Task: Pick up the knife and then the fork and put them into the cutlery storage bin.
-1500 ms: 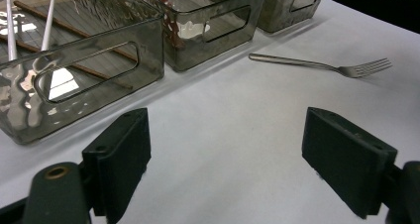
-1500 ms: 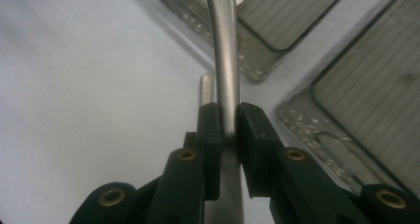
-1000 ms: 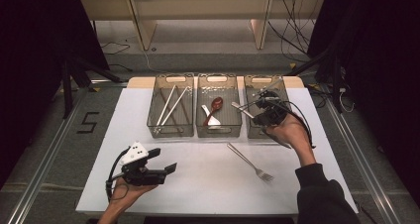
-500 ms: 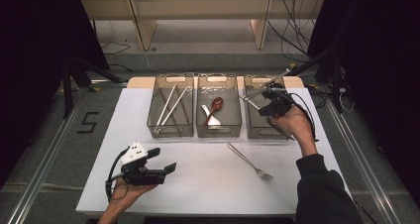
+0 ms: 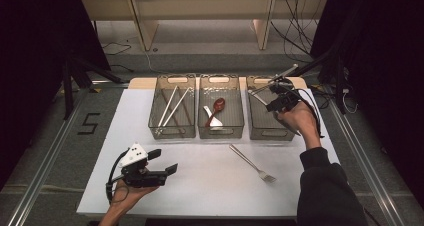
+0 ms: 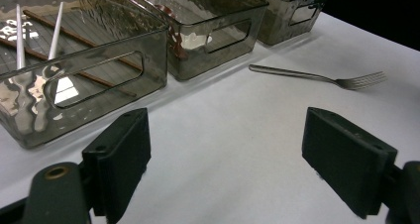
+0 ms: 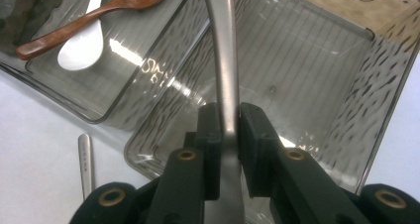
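We've got the right gripper [image 5: 276, 97] hanging over the right bin [image 5: 260, 131], jaws pinched on a metal utensil [image 7: 224, 60] by its handle; we can't tell whether it's a fork or a spoon, since its head is out of sight. In the high view that utensil sticks out toward 1 o'clock, past the bin's far rim, so it's in the air, not lying in the bin. The bin under it looks bare in the right gripper view, so plenty of room there. The left gripper [image 5: 162, 162] sits near the table's [image 5: 210, 186] front edge at about 7 o'clock, jaws spread wide with nothing between them. A fork [image 5: 252, 163] lies loose on open table at 5 o'clock from the middle bin [image 5: 221, 132], tines pointing toward the front edge, well apart from both grippers. The middle bin holds a brown spoon [image 5: 218, 106] and a white spoon [image 5: 212, 120]; the left bin [image 5: 172, 132] holds chopsticks [image 5: 170, 106]. The only writing we can read is a "5" [image 5: 89, 123] taped on the floor at 9 o'clock. Compared with a second ago, the right hand has shifted a bit toward the table's right edge and the utensil is tipped up more; the left hand hasn't budged.
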Tool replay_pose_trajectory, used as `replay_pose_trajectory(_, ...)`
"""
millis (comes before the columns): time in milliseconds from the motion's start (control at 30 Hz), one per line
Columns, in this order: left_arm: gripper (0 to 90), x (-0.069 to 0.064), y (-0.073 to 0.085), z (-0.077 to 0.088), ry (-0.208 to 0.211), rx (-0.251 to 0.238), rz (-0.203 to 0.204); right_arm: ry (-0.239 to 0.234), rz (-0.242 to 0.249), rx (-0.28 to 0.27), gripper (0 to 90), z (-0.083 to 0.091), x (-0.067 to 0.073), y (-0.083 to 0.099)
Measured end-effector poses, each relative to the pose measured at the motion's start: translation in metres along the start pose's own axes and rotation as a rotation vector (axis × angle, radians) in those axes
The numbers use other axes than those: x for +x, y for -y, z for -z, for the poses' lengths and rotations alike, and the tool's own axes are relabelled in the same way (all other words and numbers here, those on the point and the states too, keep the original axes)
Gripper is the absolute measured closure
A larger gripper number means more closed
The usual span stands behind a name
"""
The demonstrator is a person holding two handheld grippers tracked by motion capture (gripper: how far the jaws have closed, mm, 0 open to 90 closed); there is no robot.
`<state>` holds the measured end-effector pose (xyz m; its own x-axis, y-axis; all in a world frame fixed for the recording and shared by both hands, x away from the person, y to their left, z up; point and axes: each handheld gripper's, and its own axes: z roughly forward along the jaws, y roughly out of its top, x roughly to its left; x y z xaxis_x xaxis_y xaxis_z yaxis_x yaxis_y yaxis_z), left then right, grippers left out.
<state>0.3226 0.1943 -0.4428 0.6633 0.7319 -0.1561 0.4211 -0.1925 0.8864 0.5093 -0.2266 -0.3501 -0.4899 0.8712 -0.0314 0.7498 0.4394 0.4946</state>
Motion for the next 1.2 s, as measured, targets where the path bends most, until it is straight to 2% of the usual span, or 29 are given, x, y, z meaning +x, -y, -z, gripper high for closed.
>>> replay_pose_trajectory(700,18.5,0.0,0.001,0.003,0.009,-0.014,0.015,0.036,-0.063,0.004,80.6,-0.011,-0.021,-0.014)
replay_pose_trajectory(1200,18.5,0.0,0.002,0.004,0.013,-0.017,0.016,0.044,-0.081,0.005,80.5,-0.023,-0.026,-0.024)
